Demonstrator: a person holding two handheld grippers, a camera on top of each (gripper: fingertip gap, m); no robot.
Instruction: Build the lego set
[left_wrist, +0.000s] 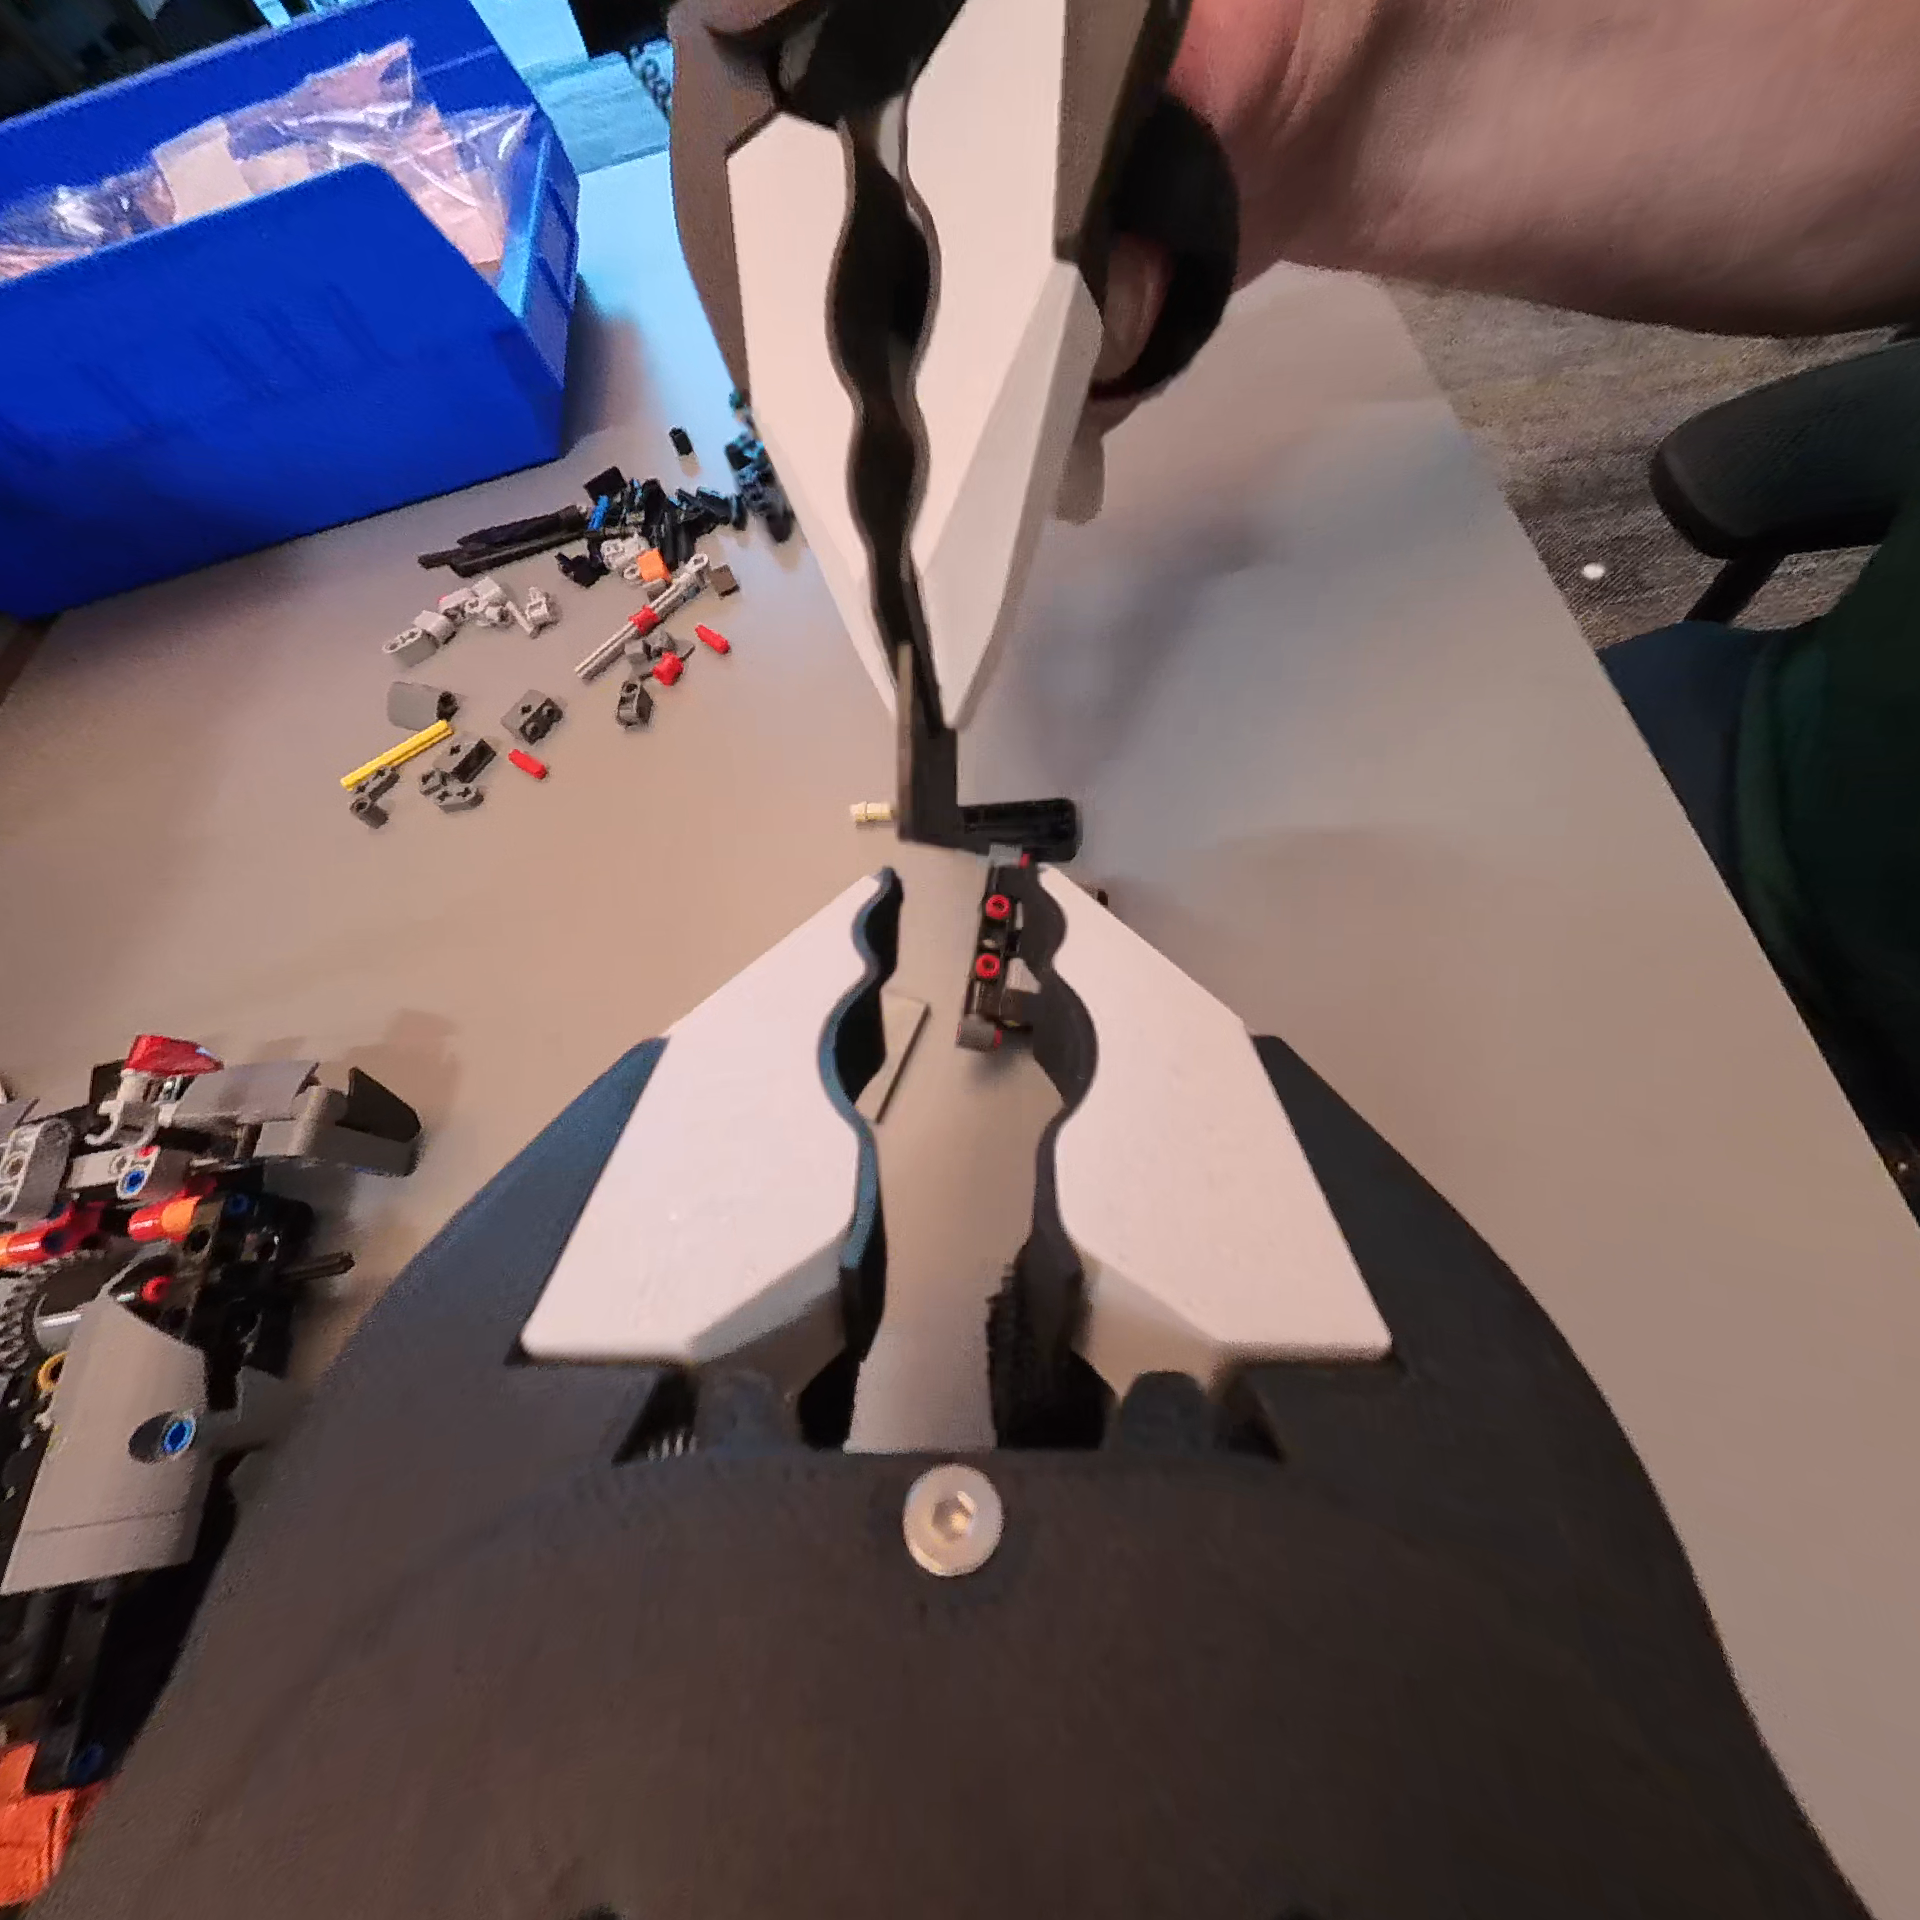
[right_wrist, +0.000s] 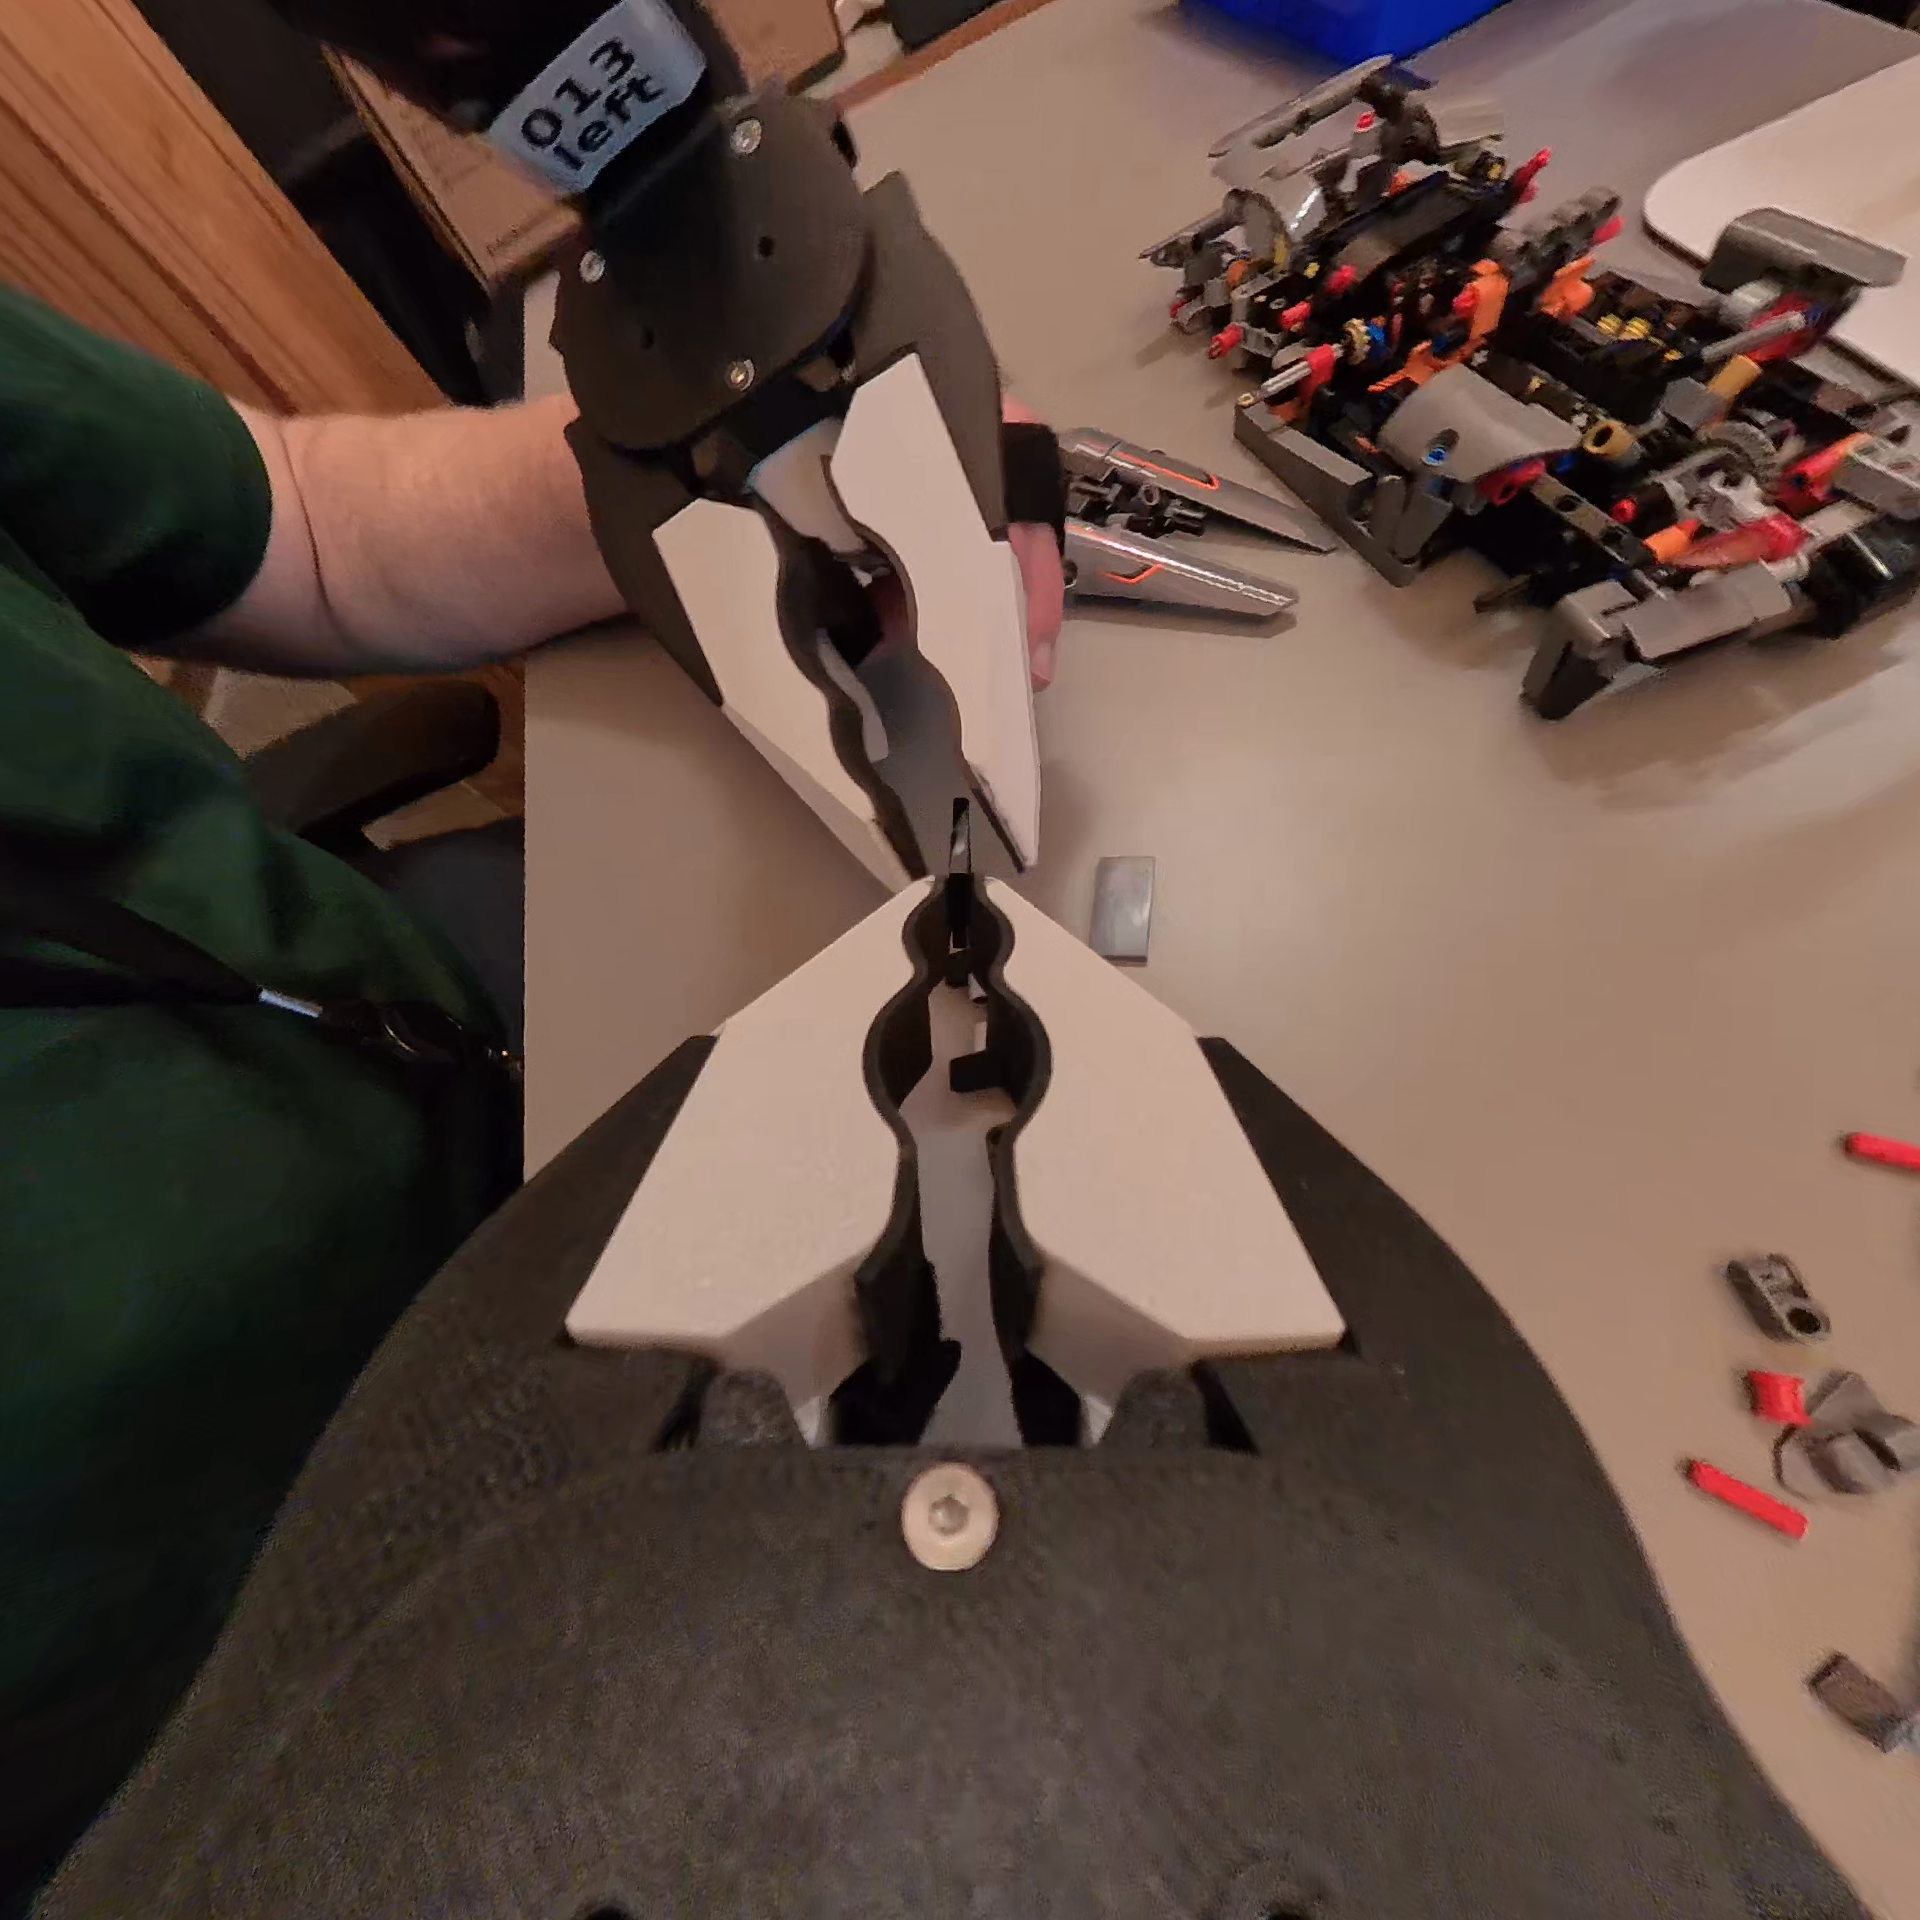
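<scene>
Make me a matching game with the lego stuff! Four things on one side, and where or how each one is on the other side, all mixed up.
Things:
1. blue bin
2. yellow rod
3. black L-shaped piece
4. car model

Where or how:
A. pinched in the right gripper
B. lying among loose small pieces on the table
C. half built
D. has clear bags inside

Pairs: 1-D, 2-B, 3-A, 4-C
</scene>
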